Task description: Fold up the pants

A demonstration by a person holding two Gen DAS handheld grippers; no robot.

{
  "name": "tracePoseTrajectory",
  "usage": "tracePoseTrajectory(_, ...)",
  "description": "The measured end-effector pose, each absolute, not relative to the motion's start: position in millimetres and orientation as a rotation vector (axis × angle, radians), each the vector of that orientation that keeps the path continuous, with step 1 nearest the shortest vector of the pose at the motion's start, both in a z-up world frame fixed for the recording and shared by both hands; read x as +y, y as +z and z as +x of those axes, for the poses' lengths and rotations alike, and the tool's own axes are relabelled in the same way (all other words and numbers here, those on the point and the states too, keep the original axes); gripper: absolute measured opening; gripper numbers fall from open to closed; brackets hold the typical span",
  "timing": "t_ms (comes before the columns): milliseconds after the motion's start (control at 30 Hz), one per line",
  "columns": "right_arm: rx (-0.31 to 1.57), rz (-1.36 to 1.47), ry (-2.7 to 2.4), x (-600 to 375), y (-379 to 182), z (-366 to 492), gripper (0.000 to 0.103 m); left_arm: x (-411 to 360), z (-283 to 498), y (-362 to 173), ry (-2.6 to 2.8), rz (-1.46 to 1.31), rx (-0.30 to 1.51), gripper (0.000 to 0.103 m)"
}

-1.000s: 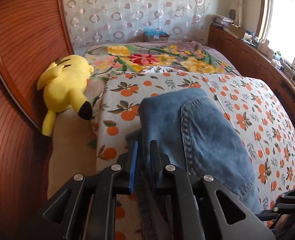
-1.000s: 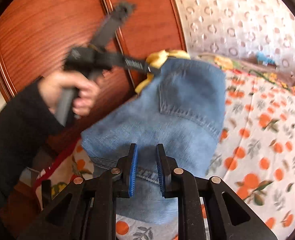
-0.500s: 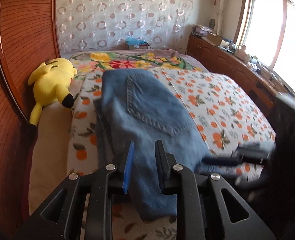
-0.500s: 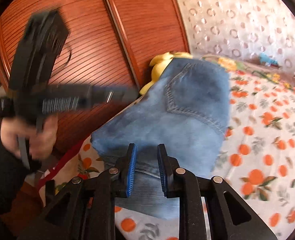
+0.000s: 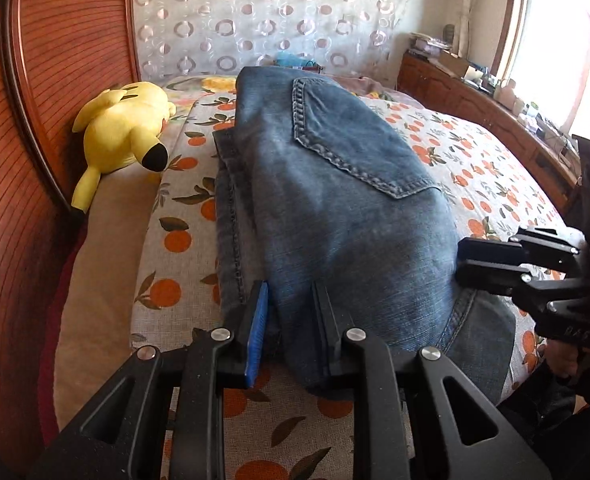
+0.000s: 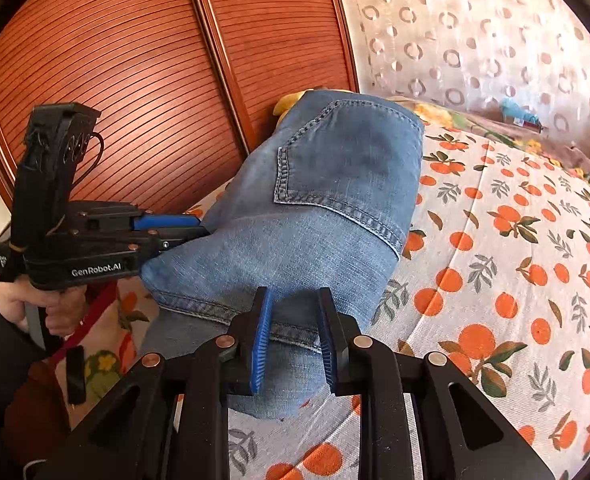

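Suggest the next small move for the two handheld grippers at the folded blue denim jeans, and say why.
Probably draw both back off the cloth. The folded blue denim jeans lie stacked on the orange-print bedspread. The left gripper has jaws that have just been opening, denim between them but not pinched; the right gripper also stands open at the near hem.
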State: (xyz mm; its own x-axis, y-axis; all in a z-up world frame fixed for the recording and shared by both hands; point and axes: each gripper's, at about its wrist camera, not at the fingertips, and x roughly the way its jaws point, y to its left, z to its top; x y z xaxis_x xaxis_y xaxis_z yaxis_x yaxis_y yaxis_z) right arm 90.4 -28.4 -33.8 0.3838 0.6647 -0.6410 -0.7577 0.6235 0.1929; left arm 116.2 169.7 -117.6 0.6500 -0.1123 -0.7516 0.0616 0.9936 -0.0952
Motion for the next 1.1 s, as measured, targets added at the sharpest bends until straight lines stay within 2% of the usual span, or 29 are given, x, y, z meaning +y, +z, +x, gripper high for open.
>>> tracePoseTrajectory(133, 0.76, -0.129, 0.923, -29.6, -31.2, 95.6, 0.025, 178.8, 111.7, -115.9, -0.091, -0.103, 0.843, 0.03)
tracePoseTrajectory(167, 0.76, -0.131, 0.921, -31.2, -28.2, 97.1, 0.027, 181.5, 110.1, -112.8, -0.093, -0.119, 0.836, 0.035)
tracePoseTrajectory(233, 0.753, -0.144, 0.92, -32.8, -28.4, 104.8, 0.028, 186.4, 105.2, -104.5, -0.098, -0.141, 0.804, 0.052)
tracePoseTrajectory(300, 0.737, -0.163, 0.923, -34.7, -26.9, 114.5, 0.031, 187.7, 103.4, -97.1, -0.106, -0.152, 0.78, 0.056)
tracePoseTrajectory(400, 0.716, -0.191, 0.912, -37.9, -17.7, 127.3, 0.04, 186.9, 106.6, -92.4, -0.104, -0.161, 0.772, 0.064)
tracePoseTrajectory(467, 0.696, -0.21, 0.897, -40.5, -12.1, 136.8, 0.051, 186.2, 109.2, -94.5, -0.114, -0.176, 0.778, 0.066)
tracePoseTrajectory(533, 0.682, -0.231, 0.875, -39.6, -7.5, 148.2, 0.054, 185.2, 113.2, -102.3, -0.119, -0.196, 0.802, 0.066)
tracePoseTrajectory(833, 0.68, -0.269, 0.908, -10.0, -2.8, 215.4, 0.063, 199.4, 125.5, -130.1, -0.111, -0.291, 0.863, 0.069)
tracePoseTrajectory(1100, 0.725, -0.245, 0.941, 12.8, -21.6, 278.7, 0.065, 199.5, 127.2, -138.3, -0.125, -0.298, 0.864, 0.069)
